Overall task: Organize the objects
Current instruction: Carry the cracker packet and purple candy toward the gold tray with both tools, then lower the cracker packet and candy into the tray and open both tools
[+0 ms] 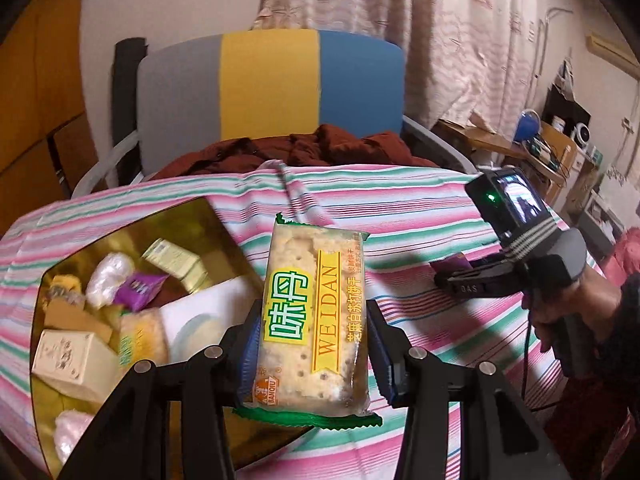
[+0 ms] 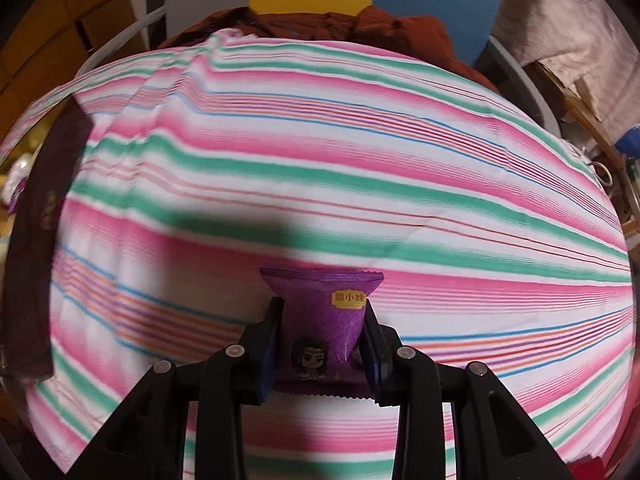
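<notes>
Left gripper [image 1: 314,344] pinches a Weidan cracker packet [image 1: 312,316]; right gripper [image 2: 322,340] pinches a purple snack sachet [image 2: 326,316] above striped cloth [image 2: 360,160].

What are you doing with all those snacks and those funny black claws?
A person is tidying snacks on a table with a striped cloth, holding a gripper in each hand. The left gripper is shut on a pack of crackers, held up beside a gold box that already has snacks and small boxes inside. The right gripper is shut on a small purple snack packet, above the cloth. Neither snack is in the box yet.
</notes>
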Action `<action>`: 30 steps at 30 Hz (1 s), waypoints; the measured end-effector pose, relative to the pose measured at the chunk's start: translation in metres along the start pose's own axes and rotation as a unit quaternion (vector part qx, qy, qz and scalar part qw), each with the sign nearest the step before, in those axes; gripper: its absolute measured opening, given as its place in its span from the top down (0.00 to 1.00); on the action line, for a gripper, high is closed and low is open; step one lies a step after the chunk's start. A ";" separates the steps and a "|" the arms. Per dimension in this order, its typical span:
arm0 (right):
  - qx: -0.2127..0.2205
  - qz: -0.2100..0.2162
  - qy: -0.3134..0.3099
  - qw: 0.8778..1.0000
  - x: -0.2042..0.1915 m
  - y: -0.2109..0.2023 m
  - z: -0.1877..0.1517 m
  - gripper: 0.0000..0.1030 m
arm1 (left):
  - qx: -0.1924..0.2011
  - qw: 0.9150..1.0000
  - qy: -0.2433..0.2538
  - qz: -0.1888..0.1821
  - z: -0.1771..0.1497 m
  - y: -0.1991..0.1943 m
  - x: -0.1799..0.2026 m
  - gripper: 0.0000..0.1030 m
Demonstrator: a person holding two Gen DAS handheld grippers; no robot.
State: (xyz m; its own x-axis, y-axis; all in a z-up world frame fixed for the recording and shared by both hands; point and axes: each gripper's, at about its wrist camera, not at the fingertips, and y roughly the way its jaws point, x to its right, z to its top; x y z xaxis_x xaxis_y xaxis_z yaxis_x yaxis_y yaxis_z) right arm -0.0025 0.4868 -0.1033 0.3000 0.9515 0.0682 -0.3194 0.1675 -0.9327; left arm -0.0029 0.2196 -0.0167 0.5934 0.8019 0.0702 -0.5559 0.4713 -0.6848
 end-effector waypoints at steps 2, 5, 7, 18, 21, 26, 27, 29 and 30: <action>-0.001 0.009 0.000 1.000 -0.010 -0.002 0.000 0.66 | 0.000 1.000 -0.015 0.003 -0.004 -0.004 -0.014 0.54; 0.020 0.033 0.008 0.999 -0.024 -0.013 0.002 0.66 | 0.005 0.999 -0.034 0.016 -0.011 -0.014 -0.037 0.54; 0.044 0.048 0.008 0.998 -0.036 -0.027 0.004 0.66 | 0.006 0.998 -0.057 0.026 -0.015 -0.021 -0.055 0.54; 0.133 0.163 -0.048 0.977 -0.141 -0.092 0.012 0.66 | 0.019 0.985 -0.149 0.083 -0.039 -0.051 -0.139 0.54; 0.135 0.183 -0.059 0.972 -0.168 -0.091 0.021 0.66 | 0.017 0.982 -0.165 0.085 -0.044 -0.052 -0.150 0.54; 0.130 0.206 -0.061 0.968 -0.209 -0.084 0.045 0.65 | 0.015 0.982 -0.178 0.068 -0.043 -0.048 -0.156 0.54; 0.130 0.208 -0.057 0.968 -0.212 -0.083 0.050 0.64 | 0.014 0.981 -0.181 0.062 -0.041 -0.045 -0.156 0.54; 0.129 0.205 -0.044 0.969 -0.217 -0.078 0.059 0.63 | 0.015 0.981 -0.185 0.059 -0.037 -0.040 -0.155 0.54; 0.126 0.208 -0.038 0.969 -0.218 -0.076 0.063 0.63 | 0.017 0.981 -0.183 0.058 -0.034 -0.038 -0.153 0.54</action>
State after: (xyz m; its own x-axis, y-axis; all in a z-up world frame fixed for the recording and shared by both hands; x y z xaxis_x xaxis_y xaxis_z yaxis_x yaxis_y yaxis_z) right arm -0.0999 0.2829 -0.0254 0.0341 0.9646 -0.2615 -0.6111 -0.1869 -0.7692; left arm -0.0529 0.0663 -0.0266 0.2788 0.9264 0.2530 -0.6304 0.3752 -0.6796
